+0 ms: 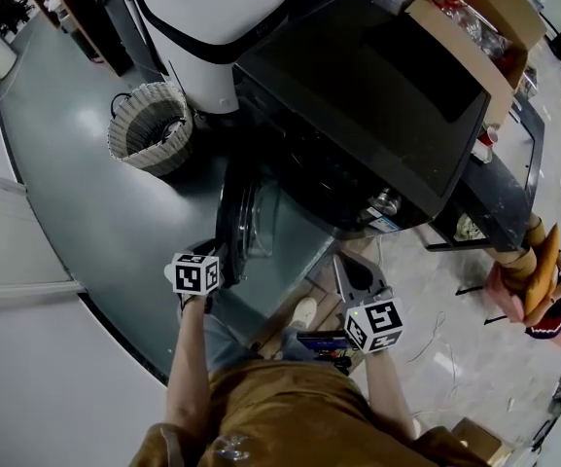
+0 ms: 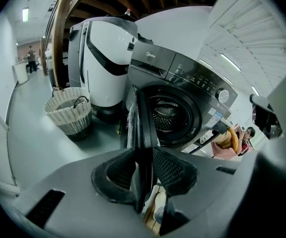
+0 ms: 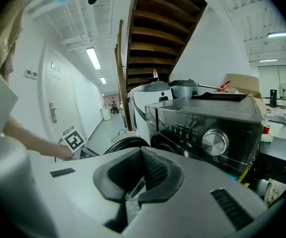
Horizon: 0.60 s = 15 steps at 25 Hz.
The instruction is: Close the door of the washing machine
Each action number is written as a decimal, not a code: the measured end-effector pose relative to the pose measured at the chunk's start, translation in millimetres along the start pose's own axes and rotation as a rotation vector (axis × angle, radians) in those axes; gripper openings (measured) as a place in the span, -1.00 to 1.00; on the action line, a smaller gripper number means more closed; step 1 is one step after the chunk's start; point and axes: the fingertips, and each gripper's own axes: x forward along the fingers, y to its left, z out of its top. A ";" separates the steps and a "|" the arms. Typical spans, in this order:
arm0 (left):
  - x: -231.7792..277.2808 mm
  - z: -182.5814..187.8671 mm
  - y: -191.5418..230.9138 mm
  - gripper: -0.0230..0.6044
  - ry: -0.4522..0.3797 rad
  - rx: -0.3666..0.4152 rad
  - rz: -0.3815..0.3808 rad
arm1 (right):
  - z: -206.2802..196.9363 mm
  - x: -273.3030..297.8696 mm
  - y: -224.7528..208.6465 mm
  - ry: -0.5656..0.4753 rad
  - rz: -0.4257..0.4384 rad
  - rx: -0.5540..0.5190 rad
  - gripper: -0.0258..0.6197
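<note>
head view: the washing machine (image 1: 358, 95) sits dark in the middle. its door (image 1: 234, 217) stands swung wide open, seen edge-on and pointing toward the person. the left tongs (image 1: 214, 259) are right at the door's free edge. the right tongs (image 1: 358, 278) hang near the machine's front corner, apart from the door. a woven basket (image 1: 149, 129) stands on the floor on the door's far side.

left gripper view: this is the one that matters. the door's rim runs up between the two pads and both look pressed on it, so the left tongs are clamped on the door's edge. past it the drum opening (image 2: 170, 114) gapes, with nothing visibly hanging out.

right gripper view: the right tongs are closed together on nothing, just facing the knob (image 3: 214, 142) on the front panel.

so the step looks like swinging the door home, and it has most of the way to go. best bet is probably to follow the hinge's arc instead of shoving straight, and keep the grip light so the rim can turn in the pads. before the last bit, let go so the tongs don't get pinched against the front. then press flat on the door until the latch catches. the idle right tongs could do that push.
</note>
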 end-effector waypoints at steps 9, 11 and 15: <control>13.4 -0.4 -34.6 -0.52 -0.005 -0.084 -0.062 | -4.0 -21.8 -25.7 -0.018 -0.060 0.039 -0.88; 16.6 0.4 -43.3 -0.52 -0.003 -0.092 -0.081 | -4.0 -26.6 -29.7 -0.022 -0.070 0.046 -0.88; 21.5 2.7 -58.7 -0.51 0.002 -0.104 -0.114 | -5.0 -35.1 -36.6 -0.023 -0.092 0.050 -0.88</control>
